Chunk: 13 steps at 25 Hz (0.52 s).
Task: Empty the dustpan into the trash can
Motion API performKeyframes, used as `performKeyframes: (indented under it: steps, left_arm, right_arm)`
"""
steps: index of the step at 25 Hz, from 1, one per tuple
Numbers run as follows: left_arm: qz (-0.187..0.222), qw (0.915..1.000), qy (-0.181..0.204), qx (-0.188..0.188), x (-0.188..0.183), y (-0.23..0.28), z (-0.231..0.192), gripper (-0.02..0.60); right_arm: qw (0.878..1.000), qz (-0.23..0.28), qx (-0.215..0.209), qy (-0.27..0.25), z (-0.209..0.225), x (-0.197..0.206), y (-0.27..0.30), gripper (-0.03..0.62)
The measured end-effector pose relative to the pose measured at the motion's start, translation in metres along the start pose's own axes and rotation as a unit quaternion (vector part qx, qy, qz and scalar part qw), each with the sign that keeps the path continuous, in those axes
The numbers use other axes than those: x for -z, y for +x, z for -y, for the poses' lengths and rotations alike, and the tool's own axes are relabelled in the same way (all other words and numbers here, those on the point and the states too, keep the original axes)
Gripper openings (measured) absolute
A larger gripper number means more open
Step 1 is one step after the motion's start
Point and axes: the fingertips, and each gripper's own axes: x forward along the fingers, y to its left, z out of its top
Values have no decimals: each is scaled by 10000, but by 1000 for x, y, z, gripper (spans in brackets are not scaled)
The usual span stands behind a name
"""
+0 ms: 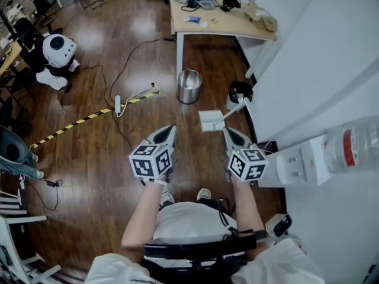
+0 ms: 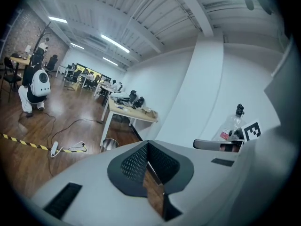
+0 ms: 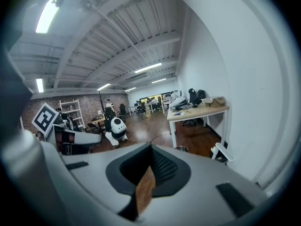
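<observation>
Dustpan (image 1: pixel 211 121): white, flat on wood floor (image 1: pixel 106 176), long handle angled up to the R.
Loc: just ahead of R gripper (image 1: pixel 227 131), apart from it. Steel trash can (image 1: pixel 189 86) further ahead, desk (image 1: pixel 219 25) beyond. Wall (image 1: pixel 320 70) close on R; open floor to L. L gripper (image 1: pixel 171 128) and R gripper: jaws together, empty, side by side, pointing fwd and slightly down.

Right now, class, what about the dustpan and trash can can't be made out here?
- Dirt in the dustpan: too small, head view.
- Inside the trash can: too small, head view; partly behind the left hand-held gripper, left gripper view.
- Dustpan tray: behind the right hand-held gripper, right gripper view.
</observation>
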Motion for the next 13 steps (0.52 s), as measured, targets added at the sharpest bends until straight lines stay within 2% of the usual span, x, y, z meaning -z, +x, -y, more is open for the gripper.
performKeyframes:
  steps: [5,13]
  left_arm:
    - [84,10000,-48,-23,18,-2,7,-9]
    - [148,9999,-35,-34,20,11,11,-9]
  right_arm:
    - [10000,46,-48,-51,7,10,-8,0]
    - [9999,91,-132,-48,17,10,2,0]
